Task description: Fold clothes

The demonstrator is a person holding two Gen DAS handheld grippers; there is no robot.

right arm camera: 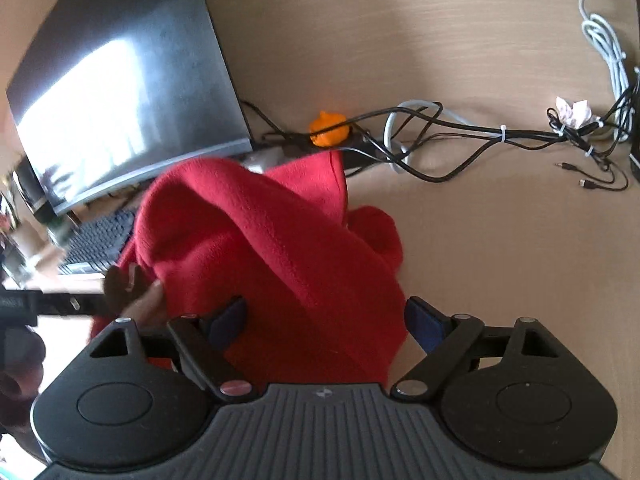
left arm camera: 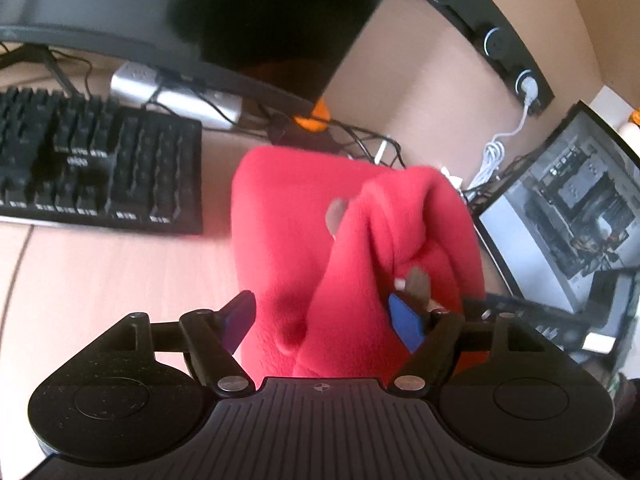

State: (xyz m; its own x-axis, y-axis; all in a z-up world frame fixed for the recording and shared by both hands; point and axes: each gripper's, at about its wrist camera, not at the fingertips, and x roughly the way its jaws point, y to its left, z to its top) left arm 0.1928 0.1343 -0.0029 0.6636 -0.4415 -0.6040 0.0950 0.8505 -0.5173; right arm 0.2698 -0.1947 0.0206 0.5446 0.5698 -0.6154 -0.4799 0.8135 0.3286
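Note:
A red fleece garment (left arm camera: pixel 288 248) lies bunched on the wooden desk (left arm camera: pixel 100 280), with a thick fold raised along its right side. My left gripper (left arm camera: pixel 323 318) stands open over its near end; the fleece runs between the blue pads (left arm camera: pixel 406 322) without being pinched. In the right wrist view the same red garment (right arm camera: pixel 280 248) is heaped in a ridge, and my right gripper (right arm camera: pixel 326 322) is open around its near part, pads wide apart. A person's fingertips (left arm camera: pixel 418 282) show against the cloth, and a hand (right arm camera: pixel 132 292) sits at the garment's left edge.
A black keyboard (left arm camera: pixel 96 168) lies left of the garment under a dark monitor (left arm camera: pixel 180 12). A second screen (left arm camera: pixel 568 208) stands at the right. Black cables (right arm camera: pixel 460 132), an orange object (right arm camera: pixel 330 128), a white cord (right arm camera: pixel 604 40) and crumpled paper (right arm camera: pixel 572 110) lie behind.

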